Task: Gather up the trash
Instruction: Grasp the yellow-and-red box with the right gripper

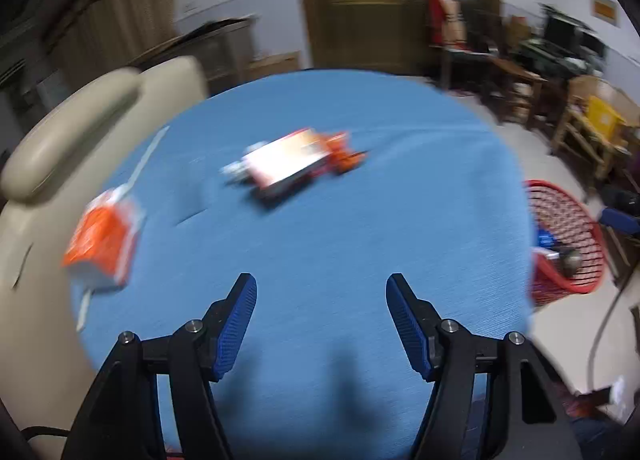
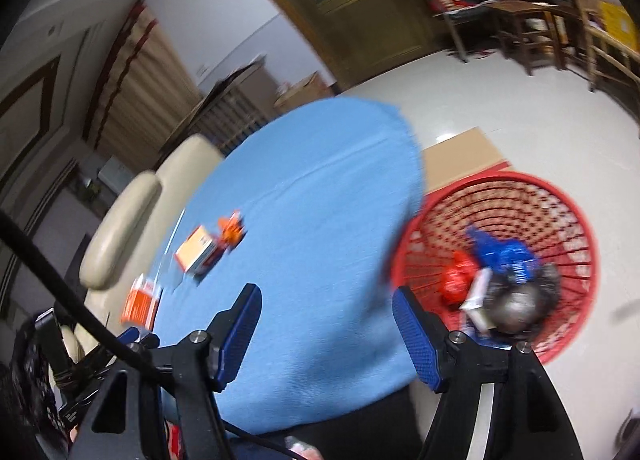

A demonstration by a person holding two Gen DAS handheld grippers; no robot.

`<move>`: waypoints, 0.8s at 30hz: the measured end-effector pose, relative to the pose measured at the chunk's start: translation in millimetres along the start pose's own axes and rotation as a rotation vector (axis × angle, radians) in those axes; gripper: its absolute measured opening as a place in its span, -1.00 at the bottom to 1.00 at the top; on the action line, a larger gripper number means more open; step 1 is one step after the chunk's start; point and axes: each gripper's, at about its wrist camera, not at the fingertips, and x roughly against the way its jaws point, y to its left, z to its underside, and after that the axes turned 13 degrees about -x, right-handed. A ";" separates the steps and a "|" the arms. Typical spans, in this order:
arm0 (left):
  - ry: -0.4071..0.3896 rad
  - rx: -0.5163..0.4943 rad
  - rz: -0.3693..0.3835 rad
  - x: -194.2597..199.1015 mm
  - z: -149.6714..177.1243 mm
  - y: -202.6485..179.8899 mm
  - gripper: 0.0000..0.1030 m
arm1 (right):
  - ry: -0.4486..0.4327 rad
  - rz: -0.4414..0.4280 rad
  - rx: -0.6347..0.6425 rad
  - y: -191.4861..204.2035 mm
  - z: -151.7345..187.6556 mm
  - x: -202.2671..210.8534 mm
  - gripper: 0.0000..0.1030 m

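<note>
Jaws of our left gripper (image 1: 321,292) and right gripper (image 2: 327,305) stand released, holding nothing. The orange-white flat carton (image 1: 286,161) lies with its long axis diagonal on the round blue-clothed table (image 1: 360,228), wide bare cloth around it.

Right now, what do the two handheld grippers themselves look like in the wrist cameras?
Both match. The left gripper has black angular plastic linkage arms with silver pivot bolts and blue, finely textured finger pads. The right gripper looks the same, with blue pads; a black cable crosses its view.
</note>
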 end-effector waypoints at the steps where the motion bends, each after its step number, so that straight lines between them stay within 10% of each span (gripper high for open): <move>1: 0.009 0.021 -0.020 -1.7 7.7 12.5 0.32 | 0.021 -0.002 0.013 7.1 2.5 -7.8 0.40; 15: 0.054 0.284 -0.156 -17.7 49.6 116.7 0.33 | 0.390 -0.158 -0.152 128.8 -6.2 -163.3 0.40; 24: 0.066 0.351 -0.174 -15.3 78.7 148.8 0.33 | 0.449 -0.042 -0.317 184.8 -10.4 -264.2 0.40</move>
